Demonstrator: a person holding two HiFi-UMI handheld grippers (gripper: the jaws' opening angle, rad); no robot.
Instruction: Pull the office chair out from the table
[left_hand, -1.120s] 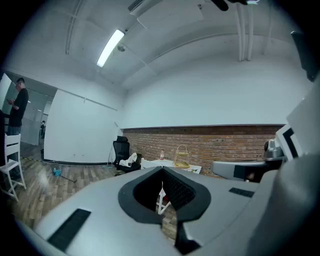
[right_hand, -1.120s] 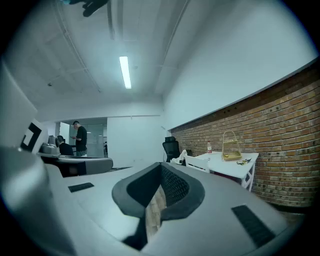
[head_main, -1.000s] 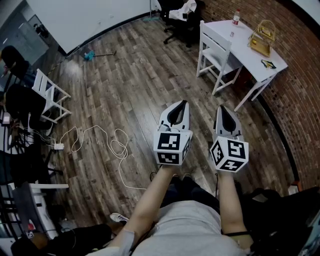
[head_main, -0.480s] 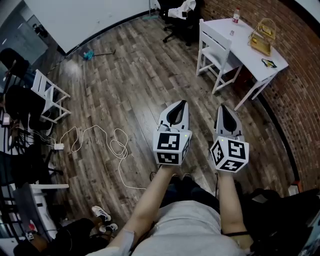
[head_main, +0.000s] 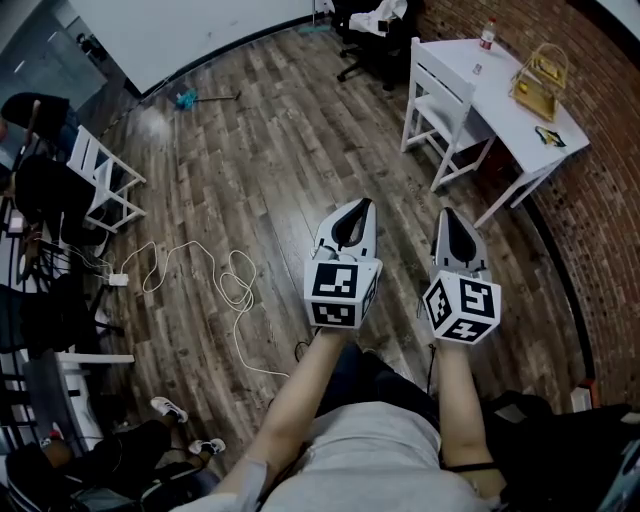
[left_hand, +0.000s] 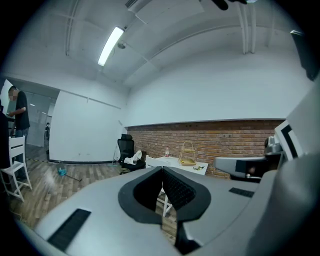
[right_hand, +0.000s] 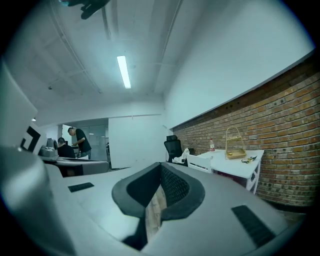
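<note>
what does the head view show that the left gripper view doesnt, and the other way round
Head view only: the floor cable and the person's forearms. Left gripper view only: the ceiling light. Both: the office chair, white table, basket and brick wall.

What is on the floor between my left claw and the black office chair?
Only bare wooden floor lies between the shut left claw and the office chair, as the head view shows; the white chair stands off to the right.
</note>
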